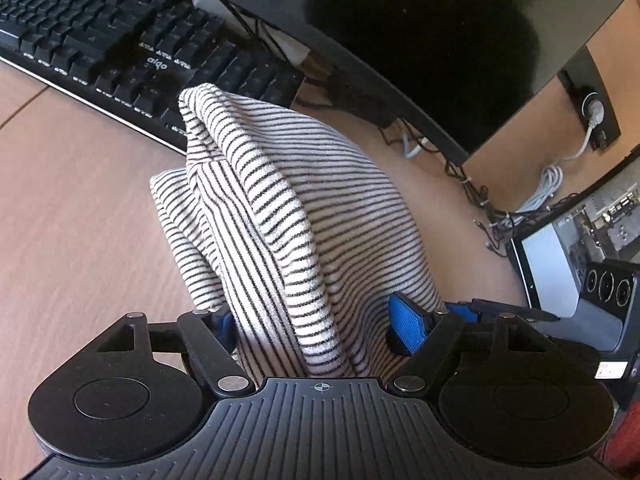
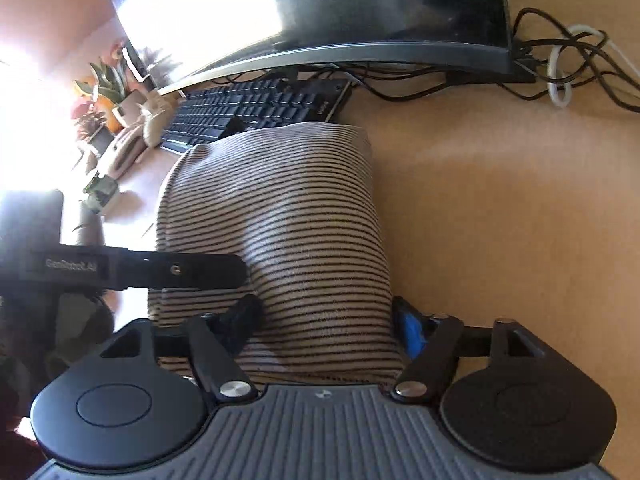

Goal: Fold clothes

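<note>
A white garment with thin black stripes (image 1: 288, 216) lies bunched and folded on the wooden desk, its far end resting against the keyboard. My left gripper (image 1: 316, 328) has its blue-padded fingers wide apart on either side of the near end of the cloth, not pinching it. In the right wrist view the same striped garment (image 2: 280, 220) fills the centre, and my right gripper (image 2: 324, 328) also straddles its near edge with fingers apart. The left gripper's black body (image 2: 136, 268) reaches in from the left, touching the cloth's side.
A black keyboard (image 1: 112, 44) and a curved monitor (image 1: 420, 32) stand just behind the garment. Cables (image 2: 568, 60) lie at the back right. A PC case (image 1: 580, 256) sits to the right. Potted plants and small items (image 2: 112, 96) line the desk's far left.
</note>
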`<state>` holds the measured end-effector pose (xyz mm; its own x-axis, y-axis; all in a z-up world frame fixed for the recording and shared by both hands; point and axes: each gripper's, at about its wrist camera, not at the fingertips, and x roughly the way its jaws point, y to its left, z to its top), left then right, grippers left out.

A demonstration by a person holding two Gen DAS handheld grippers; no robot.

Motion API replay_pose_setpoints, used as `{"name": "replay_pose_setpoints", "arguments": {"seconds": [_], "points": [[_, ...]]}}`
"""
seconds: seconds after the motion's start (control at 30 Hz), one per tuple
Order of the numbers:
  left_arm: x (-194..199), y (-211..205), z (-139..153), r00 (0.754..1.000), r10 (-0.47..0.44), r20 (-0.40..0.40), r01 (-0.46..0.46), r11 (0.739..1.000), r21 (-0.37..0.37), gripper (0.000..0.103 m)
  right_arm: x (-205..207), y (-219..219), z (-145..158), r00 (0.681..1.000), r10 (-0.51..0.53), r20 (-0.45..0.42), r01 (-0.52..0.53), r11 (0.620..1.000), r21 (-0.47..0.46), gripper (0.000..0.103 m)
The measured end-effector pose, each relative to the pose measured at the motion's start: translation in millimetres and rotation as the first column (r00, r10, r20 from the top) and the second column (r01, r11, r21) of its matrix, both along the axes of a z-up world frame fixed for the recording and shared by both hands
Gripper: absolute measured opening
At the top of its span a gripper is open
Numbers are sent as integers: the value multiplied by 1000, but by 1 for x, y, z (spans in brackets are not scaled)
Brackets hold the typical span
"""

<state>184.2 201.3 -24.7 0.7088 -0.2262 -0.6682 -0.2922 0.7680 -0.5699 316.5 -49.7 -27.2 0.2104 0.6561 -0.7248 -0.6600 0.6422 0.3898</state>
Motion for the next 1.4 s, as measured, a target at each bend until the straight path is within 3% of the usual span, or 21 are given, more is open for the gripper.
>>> {"name": "replay_pose_setpoints", "arguments": {"seconds": [0.2, 0.3, 0.43, 0.6, 0.7, 0.83, 0.93, 1.0, 1.13, 1.2, 1.4], "points": [[-6, 3, -7, 1000, 15, 15, -15, 1000, -26, 82, -10, -2, 0, 997, -43, 58, 47, 997, -66, 97], [-6, -1, -7, 1000, 22, 22, -21, 1000, -14, 83, -14, -6, -1, 996, -57, 70, 62, 995, -79, 98], [1, -12, -3, 999, 45, 16, -45, 999, 29, 84, -17, -4, 4, 986, 8, 165, 12, 993, -121, 98], [-20, -31, 6, 987, 162, 20, -163, 982, 92, 86, -19, -23, 9, 983, 34, 181, -18, 996, -90, 103], [-48, -54, 18, 965, 259, 47, -263, 953, 152, 97, -23, -43, 13, 986, 26, 165, -19, 999, -45, 103], [-88, -103, 28, 916, 393, 79, -400, 882, 250, 103, -37, -83, 11, 986, 25, 163, -26, 1000, 4, 103], [-113, -142, 27, 868, 484, 110, -493, 816, 302, 103, -51, -110, 6, 975, 54, 214, -62, 998, 29, 103], [-119, -168, 21, 849, 520, 96, -521, 790, 322, 103, -62, -129, 2, 950, 61, 306, -76, 996, 37, 103], [-125, -208, 4, 828, 558, 62, -540, 761, 358, 103, -76, -160, -6, 882, 60, 467, -97, 994, 57, 103], [-127, -225, -2, 822, 567, 57, -539, 742, 399, 103, -77, -172, -13, 873, 56, 485, -100, 993, 65, 103], [-131, -247, -1, 811, 581, 65, -544, 709, 449, 103, -64, -175, -21, 924, 96, 370, -131, 989, 70, 103]]}}
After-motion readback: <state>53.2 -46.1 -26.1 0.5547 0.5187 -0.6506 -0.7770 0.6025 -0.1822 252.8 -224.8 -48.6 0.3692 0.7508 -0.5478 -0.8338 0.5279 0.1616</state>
